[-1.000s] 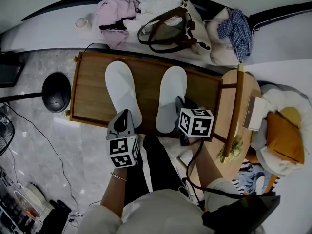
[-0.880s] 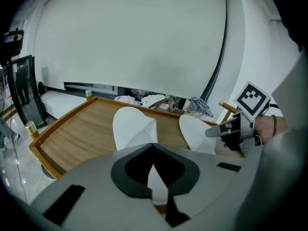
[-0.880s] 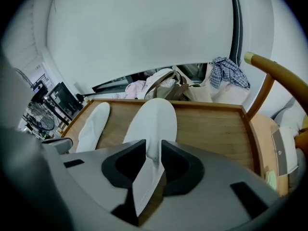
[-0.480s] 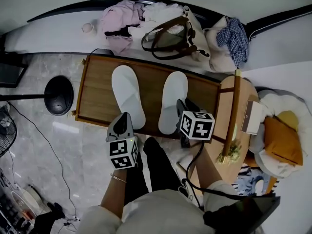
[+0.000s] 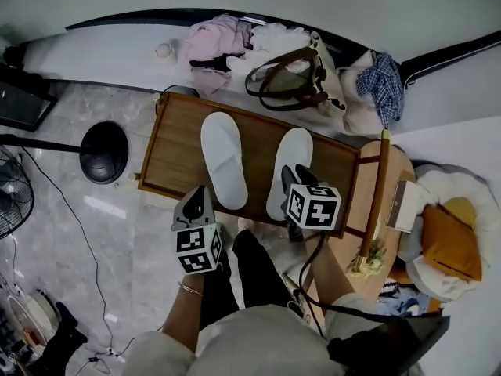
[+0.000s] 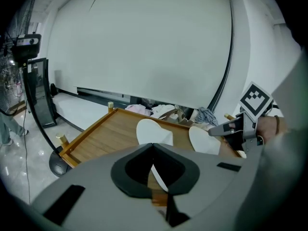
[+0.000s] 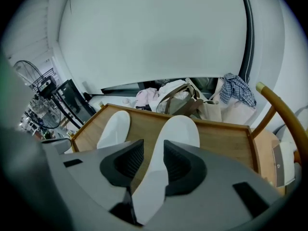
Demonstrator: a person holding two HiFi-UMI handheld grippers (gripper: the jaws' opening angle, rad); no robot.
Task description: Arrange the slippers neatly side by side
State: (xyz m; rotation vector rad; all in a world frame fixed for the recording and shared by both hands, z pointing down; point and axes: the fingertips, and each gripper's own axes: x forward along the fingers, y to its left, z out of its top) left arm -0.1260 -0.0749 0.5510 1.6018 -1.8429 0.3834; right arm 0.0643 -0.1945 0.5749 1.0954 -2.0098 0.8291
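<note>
- The surface (image 5: 176,159) is a low wooden one with a raised rim. It stands on a pale marble floor (image 5: 94,225) against a white ledge (image 5: 102,53) heaped with clothes (image 5: 219,41) and a bag (image 5: 293,73).
- Two white slippers lie on it with their toes pointing away from the person. The left slipper (image 5: 225,163) and the right slipper (image 5: 291,151) are near each other with bare wood between them, and their toes fan slightly apart.
- The right tool (image 7: 153,144) held its jaws narrower a second ago. Now they are spread and opening, with the right slipper's heel between them and the pads not pressing on it.
- Neither slipper has shifted on the wood over that second.
- This looks like a release, so the pair seems to be in place. At most the slight splay is left to straighten.
- The left tool (image 6: 153,146) has its jaws pressed together on nothing. It hangs at the near rim, just short of the left slipper's heel.
- Both forearms reach forward and down from the body, and the tools point along the slippers. The right tool is over the surface and the left is back by its edge.
</note>
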